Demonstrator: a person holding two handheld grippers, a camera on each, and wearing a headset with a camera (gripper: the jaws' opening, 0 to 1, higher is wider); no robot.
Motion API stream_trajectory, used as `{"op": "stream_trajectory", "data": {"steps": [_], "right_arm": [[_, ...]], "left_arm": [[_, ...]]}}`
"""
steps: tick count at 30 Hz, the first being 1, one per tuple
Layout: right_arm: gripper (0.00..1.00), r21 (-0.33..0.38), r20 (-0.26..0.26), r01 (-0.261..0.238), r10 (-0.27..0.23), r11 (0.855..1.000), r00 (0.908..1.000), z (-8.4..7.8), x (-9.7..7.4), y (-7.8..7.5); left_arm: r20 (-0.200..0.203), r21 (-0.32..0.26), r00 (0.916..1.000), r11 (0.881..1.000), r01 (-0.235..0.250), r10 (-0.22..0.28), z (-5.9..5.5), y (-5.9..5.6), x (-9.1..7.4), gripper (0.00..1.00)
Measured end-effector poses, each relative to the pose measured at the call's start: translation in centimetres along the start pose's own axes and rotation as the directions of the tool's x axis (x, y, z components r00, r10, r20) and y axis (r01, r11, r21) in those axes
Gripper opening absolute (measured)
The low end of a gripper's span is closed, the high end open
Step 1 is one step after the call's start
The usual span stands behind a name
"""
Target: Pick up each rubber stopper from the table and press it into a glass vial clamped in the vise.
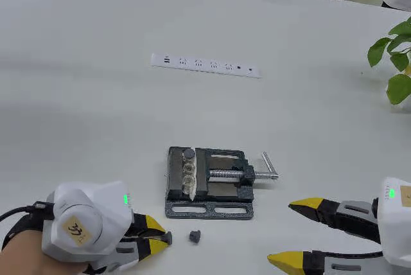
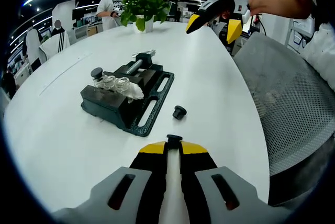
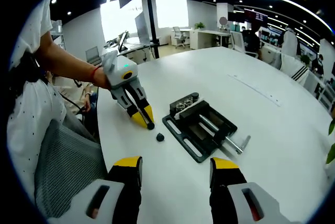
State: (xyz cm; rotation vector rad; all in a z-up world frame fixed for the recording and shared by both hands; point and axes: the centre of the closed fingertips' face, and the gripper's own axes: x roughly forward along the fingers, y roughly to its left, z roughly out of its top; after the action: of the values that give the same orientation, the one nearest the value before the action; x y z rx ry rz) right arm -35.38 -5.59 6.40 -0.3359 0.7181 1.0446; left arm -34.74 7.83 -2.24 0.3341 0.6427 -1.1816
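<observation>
On the white table a dark metal vise clamps three clear glass vials, one plugged with a dark rubber stopper. A second stopper lies loose just in front of the vise. Near it the left gripper pinches a third stopper, its sticker unreadable, and the right gripper has its jaws spread.

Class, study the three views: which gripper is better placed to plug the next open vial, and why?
Left. The left gripper is shut on a stopper, close to the vise, where two vials stand open. The right gripper is open and empty.
</observation>
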Motion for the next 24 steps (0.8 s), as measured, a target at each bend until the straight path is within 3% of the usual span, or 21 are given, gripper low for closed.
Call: {"op": "stream_trajectory", "data": {"steps": [4, 11, 18, 24], "right_arm": [[0.48, 0.0, 0.005, -0.006, 0.006, 1.0, 1.0, 0.4, 0.1, 0.3], [0.43, -0.024, 0.018, -0.031, 0.032, 0.999, 0.9993, 1.5, 0.1, 1.0], [0.37, -0.05, 0.054, -0.068, 0.071, 0.996, 0.996, 3.9, -0.2, 1.5], [0.31, -0.069, 0.099, -0.135, 0.141, 0.988, 0.985, 6.4, -0.6, 2.5]], "left_arm": [[0.012, -0.037, 0.9999, 0.999, -0.008, 0.009, 0.4, 0.0, -0.3, 0.05], [0.061, -0.076, 0.9979, 0.997, -0.017, 0.022, 2.2, -0.1, -1.2, 0.05], [0.131, -0.092, 0.9912, 0.996, -0.006, 0.018, 5.8, -1.0, -2.9, 0.05], [0.177, -0.083, 0.9842, 0.996, 0.023, -0.008, 9.0, -2.0, -4.2, 0.05]]}}
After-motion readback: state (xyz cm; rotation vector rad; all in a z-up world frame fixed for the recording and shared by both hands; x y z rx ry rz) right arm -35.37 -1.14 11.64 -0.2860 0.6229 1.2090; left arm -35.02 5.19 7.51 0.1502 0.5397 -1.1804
